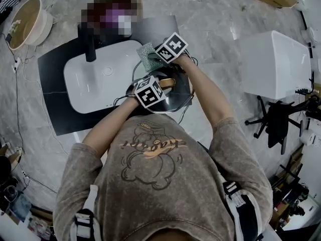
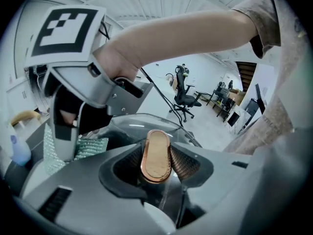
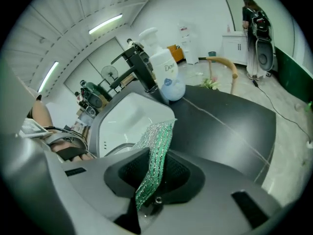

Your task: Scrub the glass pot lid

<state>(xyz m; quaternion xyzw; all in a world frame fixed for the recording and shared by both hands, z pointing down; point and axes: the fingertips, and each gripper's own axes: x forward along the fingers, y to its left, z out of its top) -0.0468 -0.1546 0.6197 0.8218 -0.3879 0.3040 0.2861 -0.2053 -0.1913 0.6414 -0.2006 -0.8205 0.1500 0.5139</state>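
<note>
The glass pot lid [image 1: 176, 95] is held up at the right end of the white sink [image 1: 95, 84]. My left gripper [image 1: 161, 86] is shut on the lid's copper handle [image 2: 156, 155], which fills the gap between its jaws, with the glass dome [image 2: 128, 125] beyond. My right gripper [image 1: 153, 59] is shut on a green glittery scrub cloth [image 3: 155, 155]. The cloth [image 1: 146, 57] hangs over the sink's right rim, just beyond the lid. In the left gripper view the right gripper [image 2: 73, 116] and cloth [image 2: 78, 148] sit at the lid's far left edge.
A black faucet [image 1: 90, 45] stands at the sink's back, with a white soap bottle [image 3: 166, 77] beside it. The sink sits in a black counter [image 3: 230, 126]. A tan basin [image 1: 26, 22] lies far left, a white cabinet [image 1: 273, 62] and an office chair [image 1: 277, 120] to the right.
</note>
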